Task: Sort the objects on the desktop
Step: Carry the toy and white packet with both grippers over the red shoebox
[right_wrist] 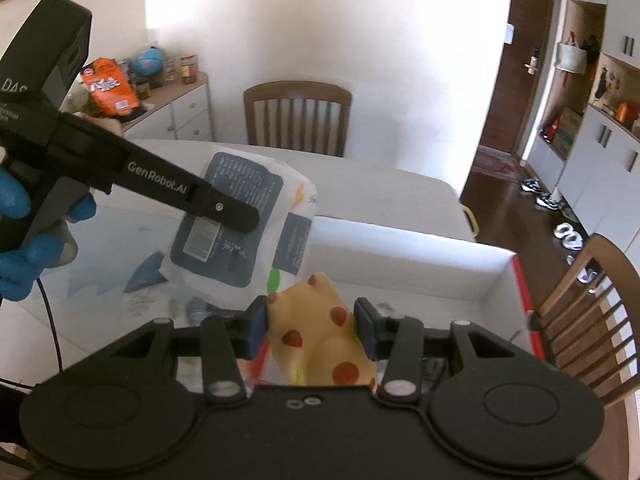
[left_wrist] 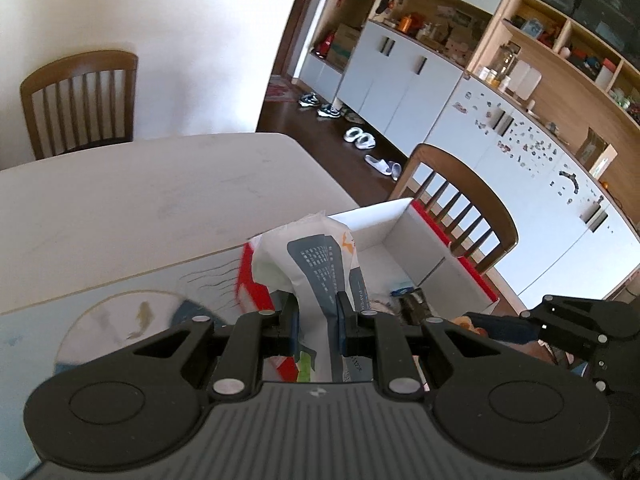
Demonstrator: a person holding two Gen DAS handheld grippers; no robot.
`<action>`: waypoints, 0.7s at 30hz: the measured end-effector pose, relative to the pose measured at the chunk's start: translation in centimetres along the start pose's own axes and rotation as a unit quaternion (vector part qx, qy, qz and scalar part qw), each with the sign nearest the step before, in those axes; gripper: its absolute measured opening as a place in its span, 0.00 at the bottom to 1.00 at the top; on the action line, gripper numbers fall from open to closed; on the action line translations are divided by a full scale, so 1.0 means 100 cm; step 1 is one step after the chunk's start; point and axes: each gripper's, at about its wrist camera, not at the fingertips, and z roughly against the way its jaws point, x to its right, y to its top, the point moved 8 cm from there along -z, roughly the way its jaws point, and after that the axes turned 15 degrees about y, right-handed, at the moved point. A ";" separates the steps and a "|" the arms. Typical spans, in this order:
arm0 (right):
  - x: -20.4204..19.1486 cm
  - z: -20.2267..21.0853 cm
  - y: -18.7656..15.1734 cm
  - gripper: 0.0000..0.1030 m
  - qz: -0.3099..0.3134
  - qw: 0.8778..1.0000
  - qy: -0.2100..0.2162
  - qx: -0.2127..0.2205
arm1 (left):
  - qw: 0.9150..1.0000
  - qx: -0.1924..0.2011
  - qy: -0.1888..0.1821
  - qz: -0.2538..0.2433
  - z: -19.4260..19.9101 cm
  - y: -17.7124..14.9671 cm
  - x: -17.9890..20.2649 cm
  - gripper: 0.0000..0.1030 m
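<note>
My left gripper (left_wrist: 315, 316) is shut on a white and dark blue tissue pack (left_wrist: 316, 264) and holds it in the air at the near left edge of a red and white open box (left_wrist: 416, 236). In the right wrist view the same pack (right_wrist: 240, 220) hangs from the left gripper's fingers (right_wrist: 224, 210), left of the box (right_wrist: 400, 256). My right gripper (right_wrist: 310, 326) is shut on a yellow soft toy with red spots (right_wrist: 320, 332) and holds it over the box's near side. It also shows in the left wrist view (left_wrist: 568, 324), low at the right.
The box holds several small items (left_wrist: 404, 296). A patterned mat (left_wrist: 120, 320) covers the near table, beige tabletop (left_wrist: 140, 196) beyond. Wooden chairs stand at the far side (right_wrist: 298, 116) and right (left_wrist: 464, 208). A sideboard with snacks (right_wrist: 112, 88) is far left.
</note>
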 end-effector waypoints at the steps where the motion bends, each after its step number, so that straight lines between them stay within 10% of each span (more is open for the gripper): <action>1: 0.005 0.001 0.000 0.44 -0.002 1.000 -0.002 0.000 | 1.000 -0.001 0.000 -0.002 -0.004 0.002 0.006 0.16; 21: 0.109 -0.022 -0.038 0.44 -0.044 0.997 -0.045 -0.040 | 0.999 -0.034 -0.014 -0.029 -0.090 0.010 0.077 0.16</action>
